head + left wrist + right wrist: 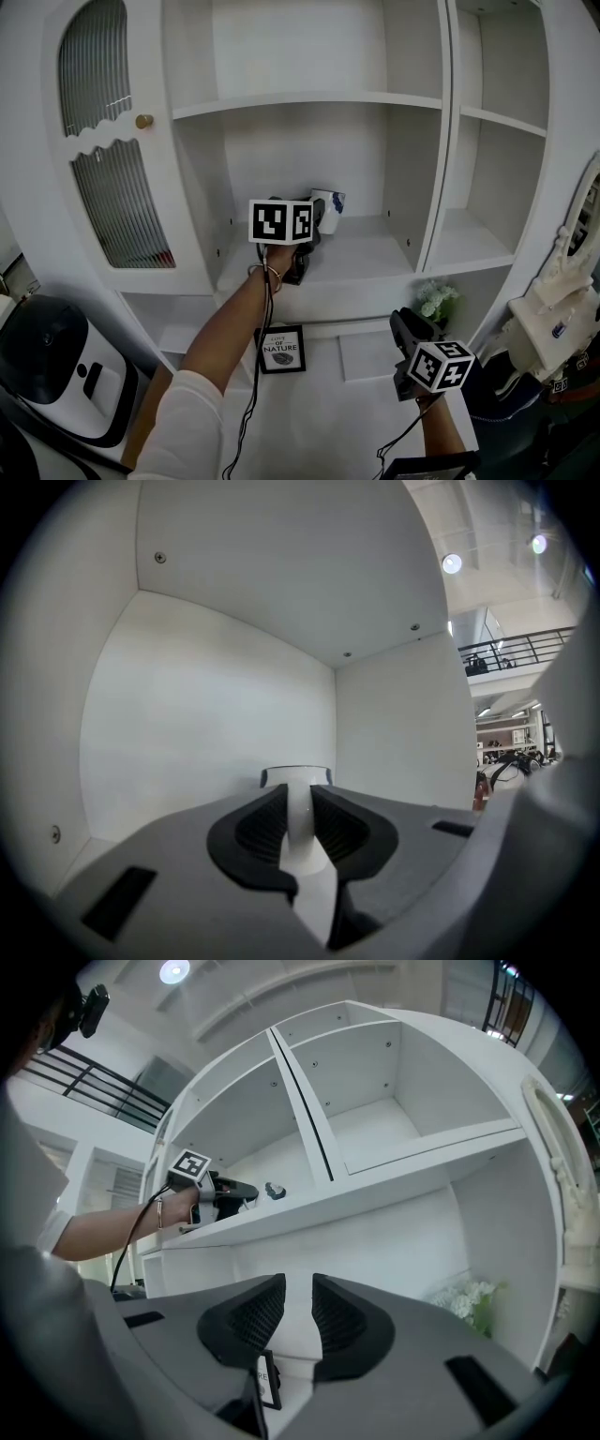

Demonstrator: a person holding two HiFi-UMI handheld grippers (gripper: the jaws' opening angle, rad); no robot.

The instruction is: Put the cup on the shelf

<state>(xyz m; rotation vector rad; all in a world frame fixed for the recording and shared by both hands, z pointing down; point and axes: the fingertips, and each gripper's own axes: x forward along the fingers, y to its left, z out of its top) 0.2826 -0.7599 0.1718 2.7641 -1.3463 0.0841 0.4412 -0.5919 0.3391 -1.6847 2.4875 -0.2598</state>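
A white cup with a blue pattern (330,208) stands on the middle shelf (375,255) of a white cabinet. My left gripper (322,218) reaches into that compartment and is shut on the cup. In the left gripper view, the cup's white wall (296,782) sits pinched between the dark pads, with the rim just above them. My right gripper (404,322) hangs low at the right, below the shelf. Its jaws (298,1312) stand a narrow gap apart with nothing between them. The right gripper view also shows the cup (275,1190) on the shelf, ahead of the left gripper (246,1192).
A framed card (281,349) leans on the lower ledge. White flowers (433,300) sit under the shelf at right. A cabinet door with ribbed glass and a brass knob (143,121) stands at left. A white and black appliance (56,375) fills the lower left corner.
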